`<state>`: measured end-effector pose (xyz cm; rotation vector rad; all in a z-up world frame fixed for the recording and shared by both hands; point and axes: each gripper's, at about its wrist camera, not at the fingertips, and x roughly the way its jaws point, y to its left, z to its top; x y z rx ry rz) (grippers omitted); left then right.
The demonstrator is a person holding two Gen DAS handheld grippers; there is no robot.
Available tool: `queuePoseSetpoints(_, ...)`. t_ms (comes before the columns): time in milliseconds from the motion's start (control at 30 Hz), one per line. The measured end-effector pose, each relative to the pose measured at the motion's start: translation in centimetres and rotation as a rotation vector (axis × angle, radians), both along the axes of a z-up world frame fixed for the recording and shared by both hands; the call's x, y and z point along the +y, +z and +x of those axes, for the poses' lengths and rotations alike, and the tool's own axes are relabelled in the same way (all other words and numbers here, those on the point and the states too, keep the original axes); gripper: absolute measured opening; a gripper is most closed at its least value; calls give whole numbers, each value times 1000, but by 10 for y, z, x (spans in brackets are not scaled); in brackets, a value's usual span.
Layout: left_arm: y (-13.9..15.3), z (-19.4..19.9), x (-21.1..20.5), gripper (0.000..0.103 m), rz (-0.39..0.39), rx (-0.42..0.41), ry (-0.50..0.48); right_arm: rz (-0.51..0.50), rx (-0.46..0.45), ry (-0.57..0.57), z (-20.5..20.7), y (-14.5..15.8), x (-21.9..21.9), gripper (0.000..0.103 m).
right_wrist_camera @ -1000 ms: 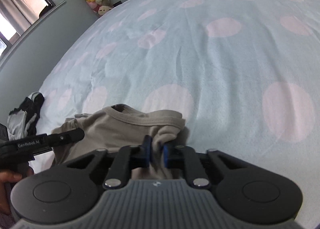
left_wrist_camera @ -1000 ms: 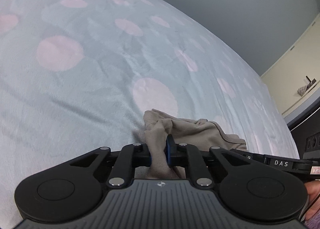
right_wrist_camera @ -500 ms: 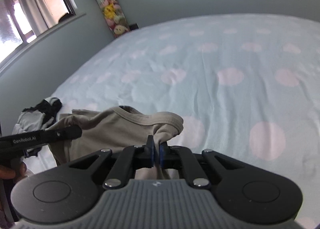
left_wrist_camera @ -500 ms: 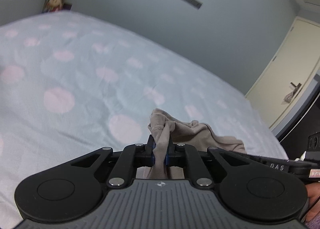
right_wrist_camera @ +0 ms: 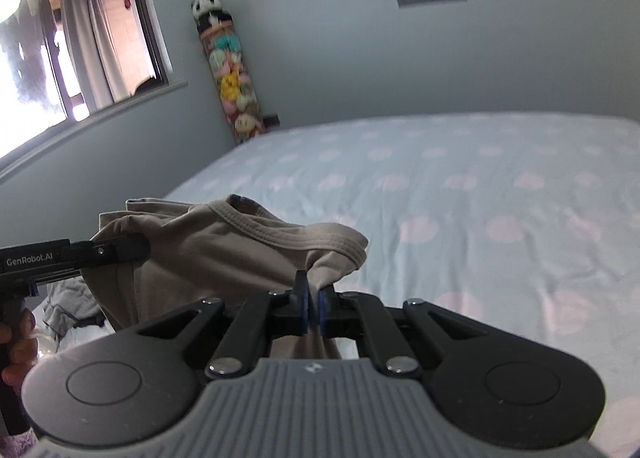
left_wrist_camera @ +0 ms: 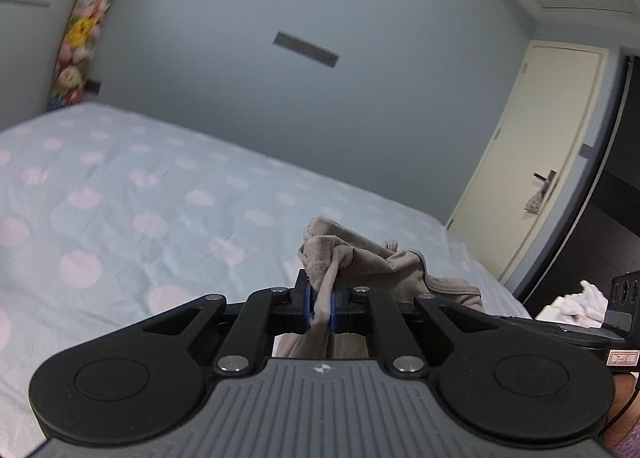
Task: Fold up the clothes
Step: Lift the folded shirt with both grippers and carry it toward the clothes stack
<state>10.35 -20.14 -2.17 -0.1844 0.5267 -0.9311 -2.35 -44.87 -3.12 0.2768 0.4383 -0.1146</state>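
Beige cotton T-shirt [right_wrist_camera: 208,254] bunched, lifted above pale-blue pink-dotted bed sheet [right_wrist_camera: 460,194], left gripper [left_wrist_camera: 320,304] jaws clamped on fabric fold, right gripper [right_wrist_camera: 314,306] jaws pinching collar-side edge.

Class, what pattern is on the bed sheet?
Pale blue bed sheet with pink polka dots, clearest in the right wrist view.

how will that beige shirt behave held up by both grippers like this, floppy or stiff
Likely floppy: the beige shirt sags and bunches between the right gripper and the left gripper. Probably light, since small pinches of fabric carry it. It may slip if tugged, as each grip takes only a thin fold.
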Motion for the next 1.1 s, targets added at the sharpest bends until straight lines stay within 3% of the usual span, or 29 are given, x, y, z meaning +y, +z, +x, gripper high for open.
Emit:
queuePoseSetpoints(533, 114, -123, -64, 6, -65, -249, -202, -129, -294, -149, -153, 112, -43, 6)
queuePoseSetpoints(800, 180, -197, -121, 6, -124, -330, -434, -208, -395, -259, -268, 180, -80, 6)
queuePoseSetpoints(1100, 216, -284, -214, 6, -158, -319, -717, -280, -378, -414, -417, 243, -133, 6)
